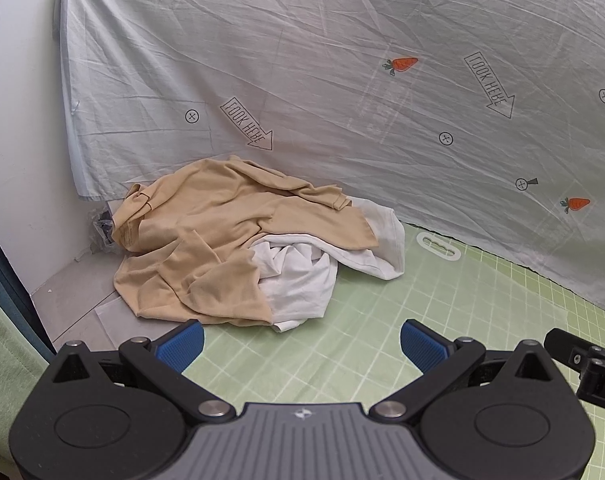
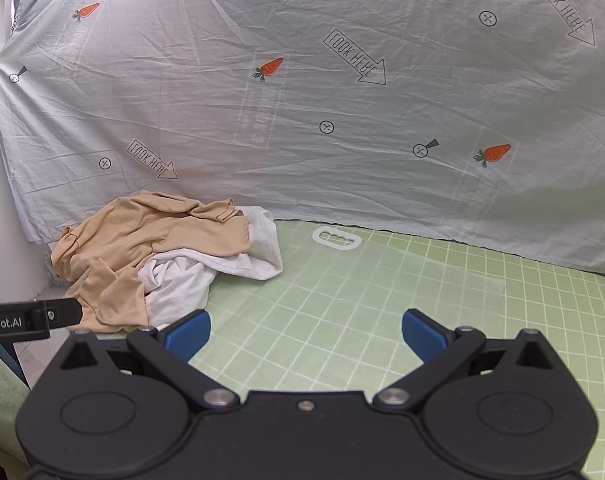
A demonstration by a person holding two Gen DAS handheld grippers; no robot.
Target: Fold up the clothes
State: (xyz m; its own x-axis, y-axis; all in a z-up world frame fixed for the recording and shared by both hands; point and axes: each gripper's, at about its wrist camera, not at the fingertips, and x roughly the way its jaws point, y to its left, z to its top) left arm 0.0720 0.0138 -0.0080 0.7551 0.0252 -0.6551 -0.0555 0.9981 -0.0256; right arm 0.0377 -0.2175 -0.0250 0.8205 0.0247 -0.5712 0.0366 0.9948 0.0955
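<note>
A crumpled tan garment (image 1: 206,240) lies on top of a crumpled white garment (image 1: 302,276) at the far left corner of the green grid mat (image 1: 422,292). The pile also shows in the right wrist view, tan garment (image 2: 142,240) over white garment (image 2: 190,280). My left gripper (image 1: 300,344) is open and empty, just short of the pile's near edge. My right gripper (image 2: 306,334) is open and empty over bare mat (image 2: 362,300), to the right of the pile. Part of the left gripper's body (image 2: 30,320) shows at the left edge of the right wrist view.
A pale sheet (image 1: 342,80) printed with carrots and arrows hangs behind the mat as a backdrop. A white wall (image 1: 18,120) stands at the left. A white handle cutout (image 1: 438,246) marks the mat's far edge. Grey floor (image 1: 74,288) lies left of the mat.
</note>
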